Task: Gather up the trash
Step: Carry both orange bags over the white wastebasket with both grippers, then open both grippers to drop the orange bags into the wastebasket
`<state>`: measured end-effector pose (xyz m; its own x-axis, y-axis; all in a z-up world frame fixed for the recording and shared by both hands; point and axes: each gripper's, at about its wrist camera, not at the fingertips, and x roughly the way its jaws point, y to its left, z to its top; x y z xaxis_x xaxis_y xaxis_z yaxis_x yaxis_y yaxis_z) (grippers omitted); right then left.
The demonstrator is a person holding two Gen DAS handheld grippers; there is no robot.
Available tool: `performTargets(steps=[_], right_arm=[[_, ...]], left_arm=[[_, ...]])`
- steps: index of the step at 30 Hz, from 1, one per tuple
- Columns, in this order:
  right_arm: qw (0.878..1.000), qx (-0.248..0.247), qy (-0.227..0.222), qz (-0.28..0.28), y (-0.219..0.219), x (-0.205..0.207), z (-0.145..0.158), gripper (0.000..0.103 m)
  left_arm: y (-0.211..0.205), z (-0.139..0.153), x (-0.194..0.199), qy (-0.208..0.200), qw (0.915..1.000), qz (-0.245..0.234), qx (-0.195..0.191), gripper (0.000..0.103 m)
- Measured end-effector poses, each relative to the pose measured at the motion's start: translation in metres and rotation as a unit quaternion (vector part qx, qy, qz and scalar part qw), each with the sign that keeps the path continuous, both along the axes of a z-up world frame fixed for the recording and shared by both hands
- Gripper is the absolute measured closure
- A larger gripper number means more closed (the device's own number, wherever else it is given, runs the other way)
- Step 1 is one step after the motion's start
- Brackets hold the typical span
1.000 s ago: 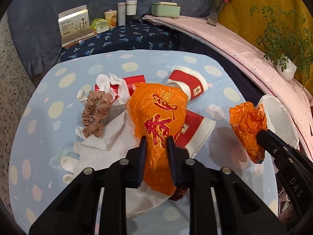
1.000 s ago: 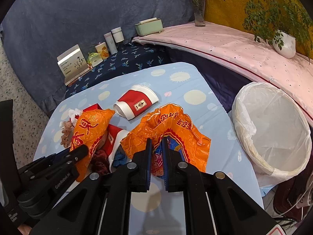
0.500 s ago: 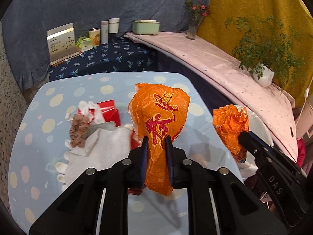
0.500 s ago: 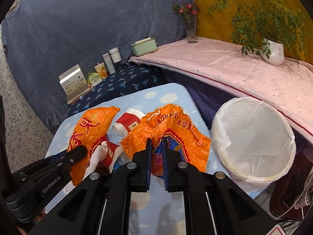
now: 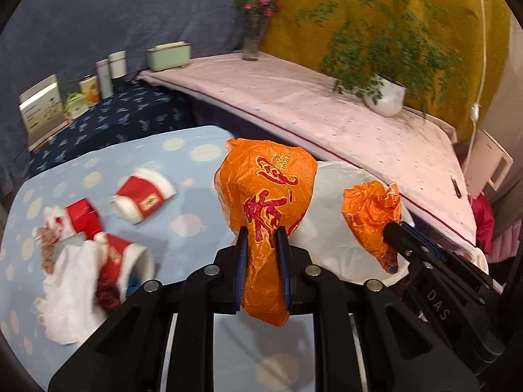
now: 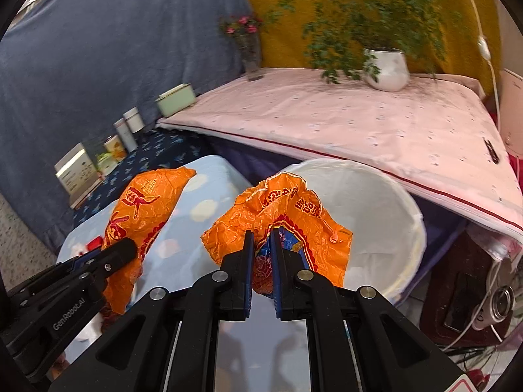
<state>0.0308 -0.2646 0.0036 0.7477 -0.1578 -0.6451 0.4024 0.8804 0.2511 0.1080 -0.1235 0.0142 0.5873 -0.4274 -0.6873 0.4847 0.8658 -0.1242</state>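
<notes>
**Kid:** Why are both orange bags up in the air?

**Dad:** So they can drop into the bin [image 6: 402,215]. The left tongs [image 5: 261,254] pinch one bag [image 5: 266,202] tight. The right tongs [image 6: 261,251] pinch the torn bag [image 6: 281,215] tight too.

**Kid:** Where is the bin?

**Dad:** At about two o'clock from the right tongs, just past the worktop [image 5: 196,215] edge. Its white liner is open wide to catch things.

**Kid:** Is all the trash picked up?

**Dad:** No. Red cups [image 5: 143,196] and a white towel [image 5: 68,294] lie at nine o'clock from the left tongs.

Cups [image 5: 143,196] and a towel [image 5: 70,281] lie at the worktop's [image 5: 193,222] left edge; the lined bin [image 6: 376,215] stands beyond its right edge.
</notes>
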Motion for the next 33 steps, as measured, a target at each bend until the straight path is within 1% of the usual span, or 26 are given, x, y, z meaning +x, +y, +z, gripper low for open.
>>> performTargets(steps=[4,9,14,15,16,17,18,19,21,24,27,30,31,32,33], right_arm=[[0.999,0.004,0.006,-0.034,-0.033,-0.008,-0.009,0.094],[0.998,0.008,0.016,-0.064,-0.061,-0.014,-0.02,0.094],[0.997,0.01,0.02,-0.08,-0.077,-0.015,-0.027,0.094],[0.996,0.01,0.02,-0.081,-0.079,-0.015,-0.028,0.094],[0.996,0.01,0.02,-0.082,-0.081,-0.015,-0.029,0.094],[0.996,0.01,0.019,-0.082,-0.082,-0.014,-0.029,0.094],[0.996,0.009,0.019,-0.082,-0.083,-0.013,-0.029,0.094],[0.996,0.008,0.018,-0.082,-0.084,-0.012,-0.029,0.094],[0.997,0.008,0.018,-0.08,-0.086,-0.009,-0.029,0.093],[0.997,0.007,0.019,-0.076,-0.085,-0.002,-0.031,0.093],[0.998,0.008,0.017,-0.067,-0.082,0.006,-0.032,0.088],[0.998,0.003,0.016,-0.063,-0.076,0.013,-0.032,0.087],[0.998,0.002,0.016,-0.062,-0.074,0.015,-0.032,0.083],[0.998,-0.001,0.016,-0.063,-0.073,0.017,-0.031,0.075],[0.998,-0.003,0.014,-0.064,-0.071,0.018,-0.03,0.07]], left_arm=[[-0.037,-0.007,0.001,0.011,0.9993,-0.035,-0.003,0.086],[-0.073,-0.019,-0.002,0.018,0.9973,-0.07,-0.004,0.086],[-0.099,-0.03,0.0,0.03,0.9951,-0.094,-0.006,0.08],[-0.103,-0.032,0.002,0.032,0.9948,-0.097,-0.005,0.07],[-0.106,-0.033,0.003,0.03,0.9948,-0.097,-0.001,0.058],[-0.109,-0.033,0.004,0.024,0.9954,-0.093,0.003,0.052],[-0.109,-0.033,0.005,0.019,0.9959,-0.089,0.005,0.042],[-0.108,-0.033,0.005,0.014,0.9963,-0.085,0.004,0.037],[-0.106,-0.032,0.008,0.009,0.9968,-0.079,0.004,0.034],[-0.101,-0.032,0.012,0.006,0.9976,-0.069,0.008,0.033],[-0.094,-0.034,0.016,0.007,0.9983,-0.057,0.012,0.033],[-0.084,-0.036,0.02,0.012,0.9989,-0.044,0.012,0.032],[-0.081,-0.037,0.021,0.012,0.9991,-0.039,0.014,0.03],[-0.078,-0.037,0.022,0.012,0.9993,-0.033,0.015,0.029],[-0.074,-0.037,0.023,0.011,0.9995,-0.026,0.015,0.028]])
